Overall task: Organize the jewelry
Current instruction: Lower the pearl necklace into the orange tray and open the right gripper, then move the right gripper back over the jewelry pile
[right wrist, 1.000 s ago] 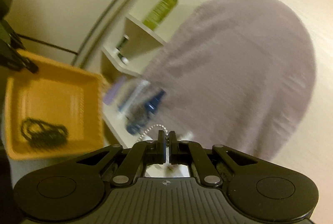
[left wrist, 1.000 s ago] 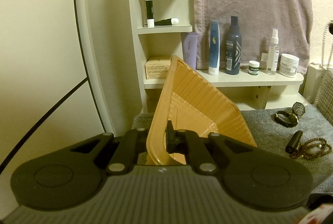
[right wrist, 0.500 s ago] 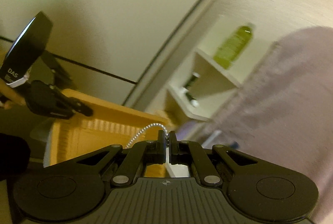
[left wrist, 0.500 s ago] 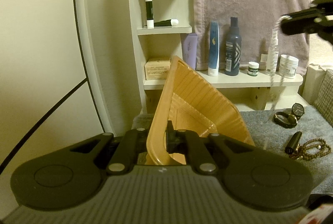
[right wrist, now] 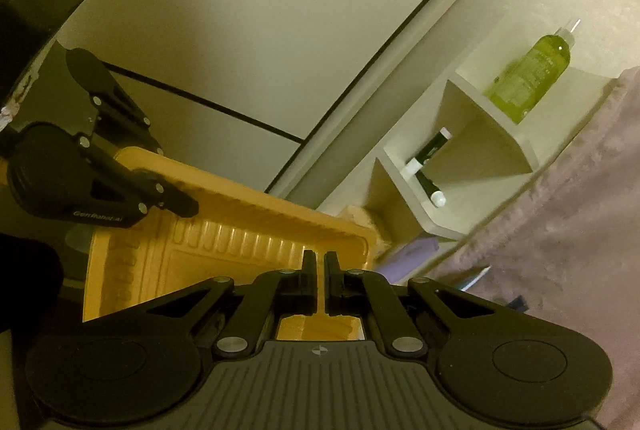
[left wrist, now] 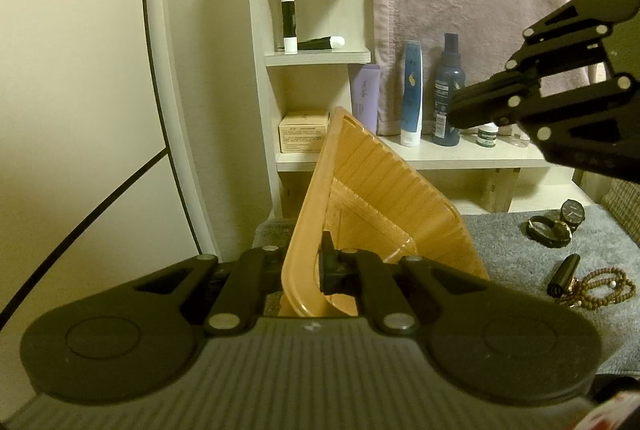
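The left gripper (left wrist: 306, 266) is level, jaws clamped across the near rim of the tray (left wrist: 384, 198), holding it tilted on edge above the grey towel (left wrist: 516, 250). The tray is ribbed orange plastic, rectangular, its long axis running away from the camera toward the shelf (left wrist: 400, 160). The right gripper (right wrist: 320, 286) is pitched upward over the tray (right wrist: 224, 242), jaws a narrow slit apart with nothing visible between them. On the towel lie a bead necklace (left wrist: 600, 284) and a watch (left wrist: 572, 213).
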The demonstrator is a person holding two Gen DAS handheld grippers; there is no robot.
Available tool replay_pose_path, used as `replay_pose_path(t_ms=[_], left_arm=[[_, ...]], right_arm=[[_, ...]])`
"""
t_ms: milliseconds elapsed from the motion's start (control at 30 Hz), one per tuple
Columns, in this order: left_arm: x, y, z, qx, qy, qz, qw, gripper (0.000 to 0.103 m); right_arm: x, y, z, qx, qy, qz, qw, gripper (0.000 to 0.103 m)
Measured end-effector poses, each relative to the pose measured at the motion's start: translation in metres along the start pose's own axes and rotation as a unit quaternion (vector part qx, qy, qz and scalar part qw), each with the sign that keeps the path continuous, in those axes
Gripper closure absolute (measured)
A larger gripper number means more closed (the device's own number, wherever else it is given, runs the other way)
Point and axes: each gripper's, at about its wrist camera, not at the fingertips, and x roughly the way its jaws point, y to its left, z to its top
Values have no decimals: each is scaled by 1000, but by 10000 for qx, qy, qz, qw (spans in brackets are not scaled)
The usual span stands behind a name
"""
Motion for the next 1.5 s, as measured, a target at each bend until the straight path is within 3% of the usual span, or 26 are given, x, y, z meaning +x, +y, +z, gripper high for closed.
replay_pose_path(t_ms=[333, 467, 600, 667, 700, 767, 1000, 1200, 1400, 1500], left_arm=[[-1, 1, -1, -8, -3, 2, 10000, 96], [-1, 1, -2, -19, -4, -6, 10000, 96], [-1, 1, -3, -26, -12, -4, 10000, 96], [-2, 1, -2, -22, -16, -4, 10000, 96], [-2, 1, -3, -26, -17, -6, 10000, 96], [-2, 1, -3, -19, -18, -4, 10000, 96], [-3, 0, -3, -7, -27, 9, 10000, 96], [-3, 0, -2, -7, -19, 10, 10000, 96], [-3, -1, -3, -12, -13, 18, 10000, 96], [-4, -1, -3, -14, -13, 21, 10000, 96]], right_arm=[[0, -3, 1, 207, -126, 4, 9997, 101], [-14, -11, -7, 741, -156, -186, 9970, 101], [-35, -16, -33, 1517, -39, -618, 9865, 98], [-46, -15, -50, 1855, 84, -811, 9793, 83], [-52, -14, -60, 2045, 130, -934, 9743, 56], [-68, -10, -82, 2440, 175, -1234, 9617, 24], [-114, 9, -152, 3441, 611, -2242, 9097, 22], [-135, 23, -195, 4197, 758, -2626, 8655, 22], [-131, 34, -216, 4453, 966, -2469, 8552, 22], [-119, 35, -219, 4490, 1019, -2204, 8599, 22]])
